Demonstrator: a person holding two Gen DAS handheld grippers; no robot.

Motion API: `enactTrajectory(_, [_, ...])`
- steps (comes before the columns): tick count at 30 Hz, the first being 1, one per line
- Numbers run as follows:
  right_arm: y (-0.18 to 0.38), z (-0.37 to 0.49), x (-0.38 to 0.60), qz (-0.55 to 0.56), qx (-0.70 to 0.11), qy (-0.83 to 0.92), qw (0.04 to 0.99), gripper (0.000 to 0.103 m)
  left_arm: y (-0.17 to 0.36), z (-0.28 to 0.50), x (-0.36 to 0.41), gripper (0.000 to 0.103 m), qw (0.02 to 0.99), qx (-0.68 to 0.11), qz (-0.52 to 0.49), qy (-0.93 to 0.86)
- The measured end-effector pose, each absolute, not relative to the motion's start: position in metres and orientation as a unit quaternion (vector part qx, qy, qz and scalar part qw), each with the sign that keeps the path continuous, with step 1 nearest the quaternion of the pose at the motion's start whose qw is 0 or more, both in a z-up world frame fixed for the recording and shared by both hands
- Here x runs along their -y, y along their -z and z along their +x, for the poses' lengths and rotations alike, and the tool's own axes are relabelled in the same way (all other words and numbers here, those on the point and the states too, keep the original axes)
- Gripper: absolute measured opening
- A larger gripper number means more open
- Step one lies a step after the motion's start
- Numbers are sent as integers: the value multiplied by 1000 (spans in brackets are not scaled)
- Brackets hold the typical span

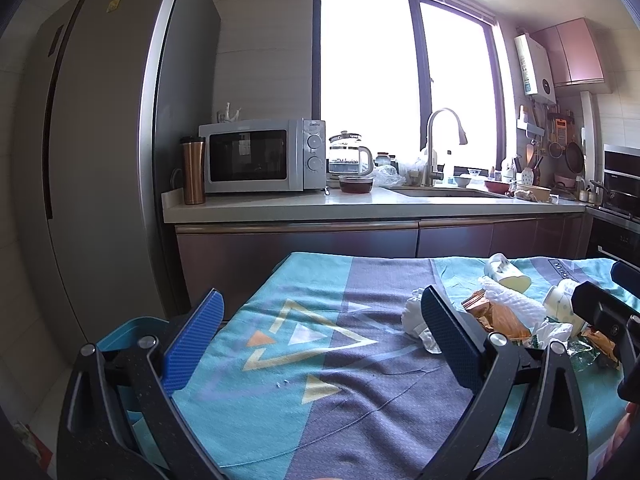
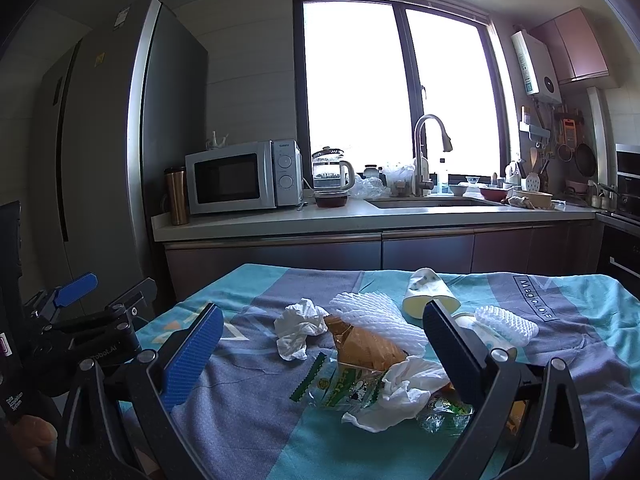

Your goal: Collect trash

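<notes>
A pile of trash lies on the teal and grey tablecloth (image 2: 248,420): a crumpled white tissue (image 2: 298,326), white foam nets (image 2: 372,316), a brown wrapper (image 2: 368,346), a clear green-printed wrapper (image 2: 344,388), more crumpled tissue (image 2: 408,384) and two tipped paper cups (image 2: 430,292). My right gripper (image 2: 320,344) is open and empty, jaws wide around the pile. My left gripper (image 1: 320,332) is open and empty over bare cloth (image 1: 304,380), left of the pile; the tissue (image 1: 412,314) and brown wrapper (image 1: 500,316) sit by its right finger.
A blue bin (image 1: 120,332) stands at the table's left edge, behind my left finger. Beyond the table are a counter (image 2: 360,216) with a microwave (image 2: 244,176), kettle (image 2: 332,170) and sink, and a tall fridge (image 2: 112,132) on the left.
</notes>
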State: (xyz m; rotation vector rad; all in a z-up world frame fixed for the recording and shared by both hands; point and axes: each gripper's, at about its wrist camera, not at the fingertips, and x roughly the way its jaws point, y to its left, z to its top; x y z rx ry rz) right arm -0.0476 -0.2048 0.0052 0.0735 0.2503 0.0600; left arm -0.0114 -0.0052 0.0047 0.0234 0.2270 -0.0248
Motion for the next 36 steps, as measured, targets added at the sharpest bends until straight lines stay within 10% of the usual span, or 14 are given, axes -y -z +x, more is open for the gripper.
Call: enactTrajectory(36, [45,-57,346,104,-244,111,958,97,38,29,112,97,931,-251,80,252])
